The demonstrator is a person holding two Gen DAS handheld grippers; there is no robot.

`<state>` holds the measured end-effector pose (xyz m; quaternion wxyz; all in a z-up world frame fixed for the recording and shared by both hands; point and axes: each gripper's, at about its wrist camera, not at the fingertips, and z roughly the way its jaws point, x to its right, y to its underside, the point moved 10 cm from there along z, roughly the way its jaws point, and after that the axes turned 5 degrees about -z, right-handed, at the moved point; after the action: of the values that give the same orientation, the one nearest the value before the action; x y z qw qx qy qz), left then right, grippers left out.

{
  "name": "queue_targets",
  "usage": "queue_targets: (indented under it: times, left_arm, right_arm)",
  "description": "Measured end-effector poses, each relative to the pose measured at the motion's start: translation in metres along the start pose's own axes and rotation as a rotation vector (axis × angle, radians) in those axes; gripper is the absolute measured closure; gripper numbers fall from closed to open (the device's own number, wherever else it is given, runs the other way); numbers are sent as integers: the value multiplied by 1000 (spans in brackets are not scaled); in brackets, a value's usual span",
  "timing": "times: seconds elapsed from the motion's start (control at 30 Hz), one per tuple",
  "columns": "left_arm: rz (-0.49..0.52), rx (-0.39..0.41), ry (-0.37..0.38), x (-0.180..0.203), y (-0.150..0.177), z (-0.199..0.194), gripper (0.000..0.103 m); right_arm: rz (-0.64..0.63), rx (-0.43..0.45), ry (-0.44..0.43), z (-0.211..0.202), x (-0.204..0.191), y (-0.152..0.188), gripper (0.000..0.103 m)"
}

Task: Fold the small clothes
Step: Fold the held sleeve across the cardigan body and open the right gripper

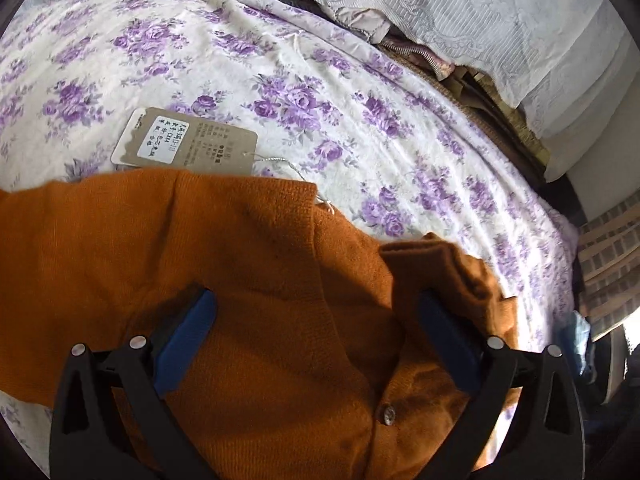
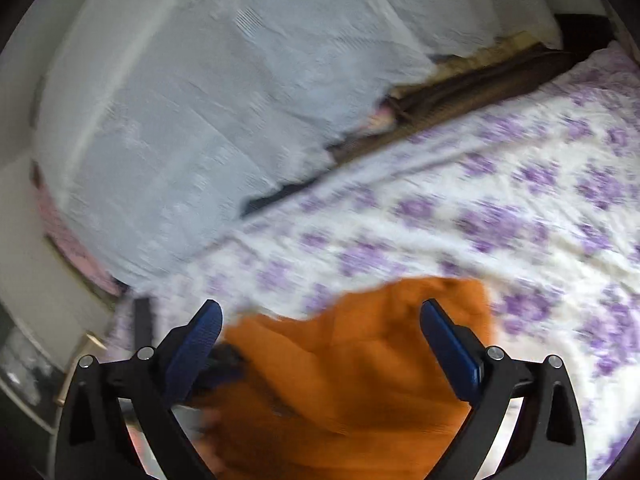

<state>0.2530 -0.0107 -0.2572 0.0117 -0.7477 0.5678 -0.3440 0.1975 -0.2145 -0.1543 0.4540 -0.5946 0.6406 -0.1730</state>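
Observation:
An orange knitted cardigan (image 1: pixel 224 264) with a small button (image 1: pixel 388 414) lies on a bedspread with purple flowers (image 1: pixel 248 80). A beige paper tag (image 1: pixel 188 144) on a thin string lies just beyond its far edge. A folded sleeve end (image 1: pixel 440 268) sticks up at the right. My left gripper (image 1: pixel 316 308) is open right above the cardigan, holding nothing. In the blurred right wrist view the same cardigan (image 2: pixel 360 380) lies under my right gripper (image 2: pixel 322 316), which is open and holds nothing.
A white lace-covered pillow or cushion (image 1: pixel 500 16) lies along the far edge of the bed, and it shows large in the right wrist view (image 2: pixel 200 100). Brown and pink bedding (image 1: pixel 480 92) shows in the gap beside it. A checked cloth (image 1: pixel 608 264) hangs at the right.

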Motion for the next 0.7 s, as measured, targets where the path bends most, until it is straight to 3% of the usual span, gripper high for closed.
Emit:
queue_targets:
  times: [0.1,0.17,0.37,0.5,0.7]
  left_arm:
    - [-29,-1,52,-3,3,-7,5]
    - [-48,-14,83,-4,4,-6,5]
    - [-63,-57,182,5,13,-11,5]
    - [-38,-88,142,4,22,0,5]
    - [-51,-14,112,-5,23,-23,5]
  right_arm:
    - [-216,-89,291,13,20,16,3]
    - [-305,-109,360,20,20,24,3]
    - [-397,-138,305,35,0,46,4]
    - [-460,-159,285,39,-14,56,4]
    - [-520,-229,246,49,-33,76,4]
